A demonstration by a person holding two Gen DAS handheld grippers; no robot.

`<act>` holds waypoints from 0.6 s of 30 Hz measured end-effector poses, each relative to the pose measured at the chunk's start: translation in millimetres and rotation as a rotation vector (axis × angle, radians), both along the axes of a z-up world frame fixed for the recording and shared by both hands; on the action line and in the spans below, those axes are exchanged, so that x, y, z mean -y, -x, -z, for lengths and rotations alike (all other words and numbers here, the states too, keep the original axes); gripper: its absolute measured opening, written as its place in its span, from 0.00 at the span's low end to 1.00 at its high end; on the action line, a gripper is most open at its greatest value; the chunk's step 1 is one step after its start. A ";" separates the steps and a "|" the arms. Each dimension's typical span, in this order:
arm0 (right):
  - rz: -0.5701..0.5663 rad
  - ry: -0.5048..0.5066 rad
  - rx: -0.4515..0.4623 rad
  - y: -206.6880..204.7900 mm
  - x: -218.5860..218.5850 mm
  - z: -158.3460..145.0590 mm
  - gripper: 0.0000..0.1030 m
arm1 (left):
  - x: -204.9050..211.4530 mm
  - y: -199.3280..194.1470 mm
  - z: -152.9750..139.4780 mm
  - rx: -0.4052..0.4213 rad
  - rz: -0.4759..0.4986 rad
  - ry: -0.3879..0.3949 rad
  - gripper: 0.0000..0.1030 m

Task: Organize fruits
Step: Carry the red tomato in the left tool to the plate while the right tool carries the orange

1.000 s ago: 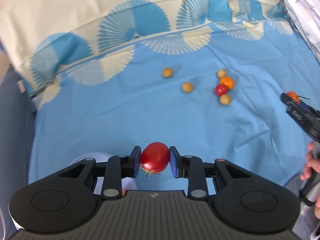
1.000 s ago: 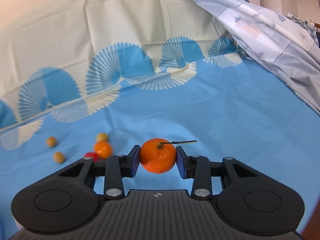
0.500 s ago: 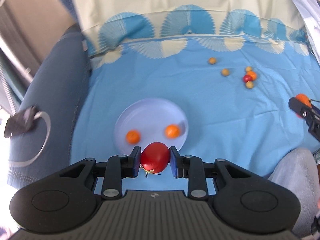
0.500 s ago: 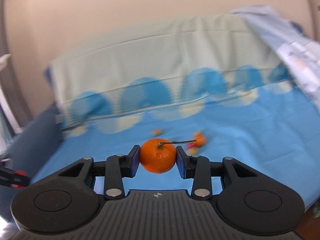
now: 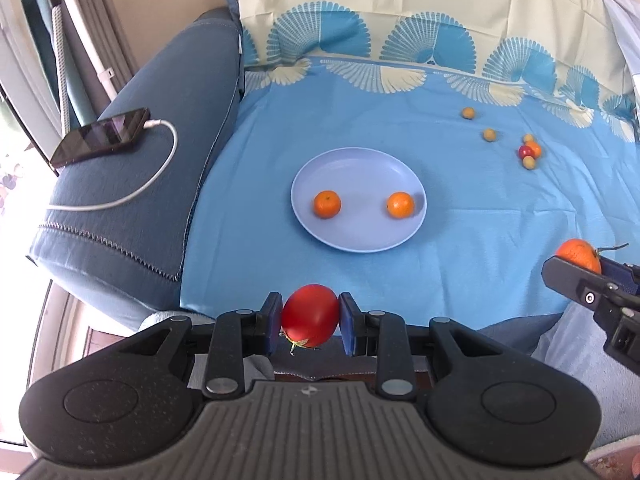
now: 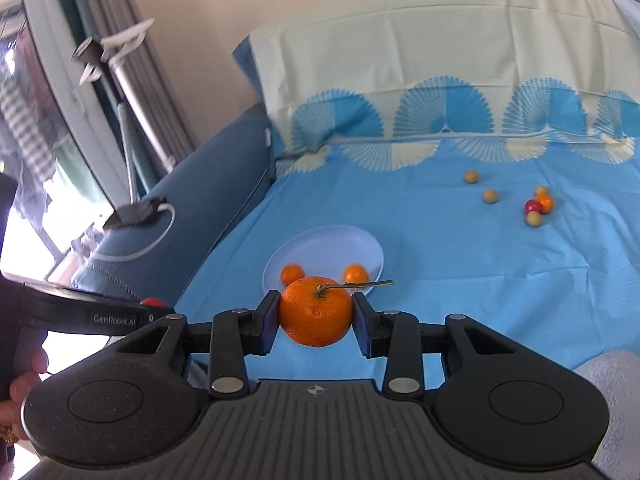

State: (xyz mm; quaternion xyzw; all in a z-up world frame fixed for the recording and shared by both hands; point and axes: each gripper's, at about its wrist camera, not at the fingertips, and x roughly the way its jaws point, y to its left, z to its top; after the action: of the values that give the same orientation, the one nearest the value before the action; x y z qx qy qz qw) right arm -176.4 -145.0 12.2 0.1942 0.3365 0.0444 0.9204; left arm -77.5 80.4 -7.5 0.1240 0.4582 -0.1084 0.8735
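My left gripper (image 5: 310, 322) is shut on a red tomato (image 5: 310, 316), held in the air in front of the pale blue plate (image 5: 360, 168). Two small oranges (image 5: 327, 204) (image 5: 400, 205) lie on that plate. My right gripper (image 6: 316, 316) is shut on a stemmed orange (image 6: 316, 312); in the left wrist view it shows at the right edge with the orange (image 5: 580, 254). In the right wrist view the plate (image 6: 332, 240) lies just beyond the orange. A cluster of small fruits (image 5: 530, 150) (image 6: 538, 204) lies at the far right of the blue sheet.
Two yellowish small fruits (image 5: 468, 113) (image 5: 489, 134) lie loose near the cluster. A dark blue sofa arm (image 5: 132, 200) on the left carries a phone (image 5: 100, 136) on a white cable. A cream patterned cloth (image 5: 400, 20) hangs at the back. A hand (image 6: 24, 384) shows at the left.
Both grippers have swung back and to the left with their fruits still held. The plate, the sofa arm and the phone have come into view; the fruit cluster now sits far off at the right.
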 end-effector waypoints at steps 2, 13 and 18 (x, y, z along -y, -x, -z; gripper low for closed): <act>-0.005 0.014 -0.006 0.6 -6.9 -0.6 0.39 | -3.7 0.7 0.7 -0.003 0.000 0.012 0.32; -0.011 0.072 -0.006 -1.6 -17.6 -4.3 0.38 | -10.9 -5.5 0.4 -0.003 -0.003 0.044 0.32; -0.015 0.079 -0.016 -4.7 -19.9 -2.2 0.39 | -11.6 -7.7 1.6 -0.008 -0.013 0.046 0.32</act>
State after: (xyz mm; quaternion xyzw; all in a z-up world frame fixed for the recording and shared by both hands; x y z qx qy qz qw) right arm -171.7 -125.1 14.4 0.1556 0.3469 0.0365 0.9242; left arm -69.8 91.9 -9.1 0.1005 0.4597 -0.1140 0.8750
